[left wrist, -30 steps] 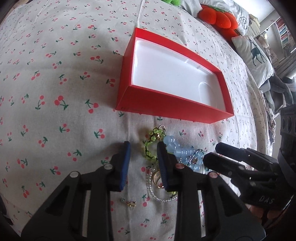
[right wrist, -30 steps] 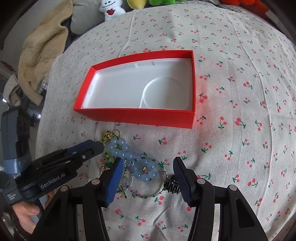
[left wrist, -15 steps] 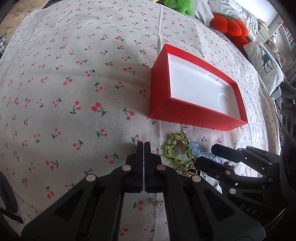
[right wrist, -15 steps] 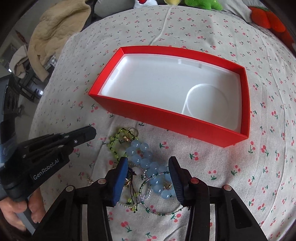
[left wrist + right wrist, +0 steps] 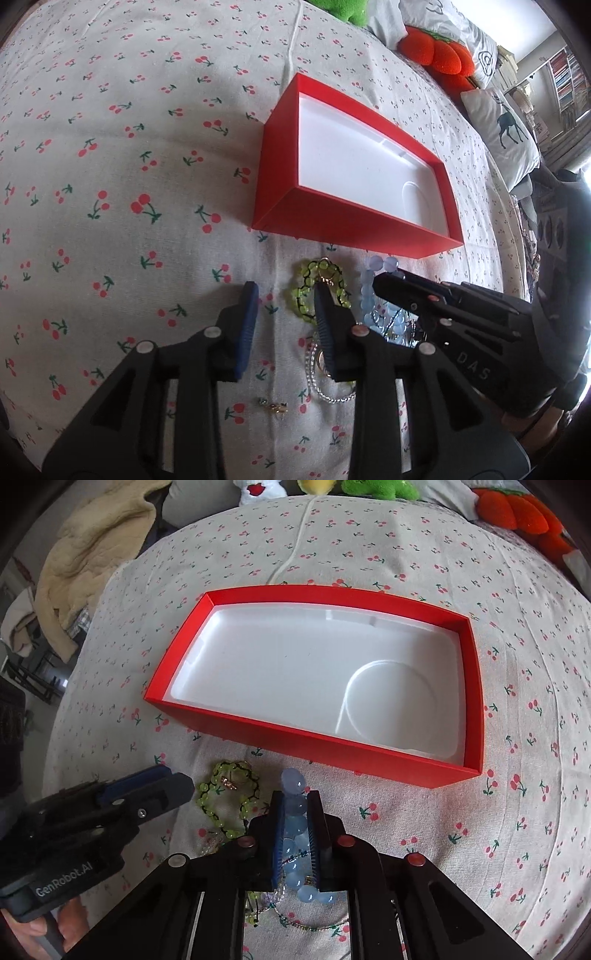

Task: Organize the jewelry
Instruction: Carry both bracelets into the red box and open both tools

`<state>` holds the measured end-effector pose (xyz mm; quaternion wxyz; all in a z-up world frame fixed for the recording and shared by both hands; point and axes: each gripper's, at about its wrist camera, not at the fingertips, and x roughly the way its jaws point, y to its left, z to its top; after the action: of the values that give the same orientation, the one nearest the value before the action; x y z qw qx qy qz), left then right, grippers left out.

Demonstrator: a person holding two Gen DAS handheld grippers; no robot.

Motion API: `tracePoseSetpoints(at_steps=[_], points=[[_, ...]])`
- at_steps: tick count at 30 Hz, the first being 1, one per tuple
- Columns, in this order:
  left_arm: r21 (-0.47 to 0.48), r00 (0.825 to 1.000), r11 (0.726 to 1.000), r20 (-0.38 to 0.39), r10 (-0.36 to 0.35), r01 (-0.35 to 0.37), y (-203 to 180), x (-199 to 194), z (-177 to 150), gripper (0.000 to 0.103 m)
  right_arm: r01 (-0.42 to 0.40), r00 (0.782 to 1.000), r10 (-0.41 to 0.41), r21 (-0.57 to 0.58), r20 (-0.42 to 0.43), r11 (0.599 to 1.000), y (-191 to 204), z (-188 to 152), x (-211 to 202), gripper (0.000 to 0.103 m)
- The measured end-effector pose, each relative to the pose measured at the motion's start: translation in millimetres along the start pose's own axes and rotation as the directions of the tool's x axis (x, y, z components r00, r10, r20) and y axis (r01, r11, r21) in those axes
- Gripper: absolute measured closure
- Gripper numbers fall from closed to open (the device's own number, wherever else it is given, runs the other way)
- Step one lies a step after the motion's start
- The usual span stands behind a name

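A red box [image 5: 258,733] with a bare white lining [image 5: 351,162] lies open on the cherry-print cloth. A heap of jewelry lies in front of it. My right gripper [image 5: 295,812] is shut on a pale blue bead bracelet [image 5: 293,788], which also shows in the left wrist view [image 5: 369,291]. A green bead bracelet [image 5: 221,794] lies to its left and also shows in the left wrist view [image 5: 321,273]. My left gripper [image 5: 286,314] is open and empty, its right finger over the green bracelet. A clear bead strand [image 5: 321,387] and a small earring [image 5: 273,406] lie closer to me.
Orange plush [image 5: 439,55], green plush [image 5: 343,11] and pillows [image 5: 506,133] lie at the far edge of the bed. A beige blanket [image 5: 85,554] is heaped at the left. Cherry-print cloth [image 5: 110,184] stretches left of the box.
My right gripper has closed on the blue bead bracelet. My left gripper, shut half a second ago, has opened and shifted toward the green bracelet.
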<state>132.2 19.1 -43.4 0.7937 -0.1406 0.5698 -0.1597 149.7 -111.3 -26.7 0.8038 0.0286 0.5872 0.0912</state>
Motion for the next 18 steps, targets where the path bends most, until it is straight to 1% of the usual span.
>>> tracePoseSetpoints(at_steps=[2,4,5,6,7,8,9,12,15,18], points=[[0.024,1.000,0.999,-0.012,0.029,-0.028,-5.4,5.6,-2.2,0.071,0.003,1.000,-0.003,0.017,0.008,1.000,-4.2,-0.3,-4.9,0.091],[0.070,0.997,0.995,-0.012,0.070,-0.069,-11.9,7.5,-5.4,0.071,-0.007,1.000,0.006,0.029,0.014,1.000,-2.1,2.0,-7.2,0.091],[0.095,0.995,0.991,-0.010,0.097,-0.095,-15.9,9.1,-6.2,0.073,-0.011,1.000,0.011,0.032,0.019,0.999,-3.4,1.4,-10.4,0.091],[0.117,0.992,0.985,-0.007,0.129,-0.128,-18.7,10.4,-6.9,0.076,-0.015,1.000,0.015,0.033,0.024,0.999,-4.5,0.4,-13.3,0.091],[0.133,0.987,0.978,0.001,0.161,-0.159,-20.8,11.4,-7.8,0.084,-0.020,0.999,0.019,0.033,0.030,0.999,-4.5,0.2,-16.3,0.091],[0.141,0.984,0.974,0.006,0.178,-0.177,-22.1,11.8,-7.6,0.089,-0.024,0.999,0.023,0.032,0.037,0.999,-3.8,-1.3,-19.9,0.091],[0.140,0.982,0.972,0.009,0.190,-0.189,-22.6,11.8,-7.0,0.092,-0.029,0.999,0.027,0.032,0.046,0.999,-4.7,-2.4,-24.0,0.091],[0.117,0.982,0.975,0.009,0.187,-0.187,-21.4,8.2,-4.5,0.097,-0.044,0.996,0.041,0.029,0.076,0.999,-0.5,-4.2,-35.3,0.091],[0.105,0.986,0.980,0.020,0.165,-0.166,-21.0,-2.8,-4.4,0.097,-0.055,0.992,0.053,0.013,0.115,0.998,2.8,-9.9,-51.3,0.091],[0.119,0.989,0.983,0.053,0.137,-0.143,-26.4,-20.6,-5.2,0.097,-0.061,0.987,0.062,-0.007,0.148,0.998,4.6,-16.6,-65.3,0.091]])
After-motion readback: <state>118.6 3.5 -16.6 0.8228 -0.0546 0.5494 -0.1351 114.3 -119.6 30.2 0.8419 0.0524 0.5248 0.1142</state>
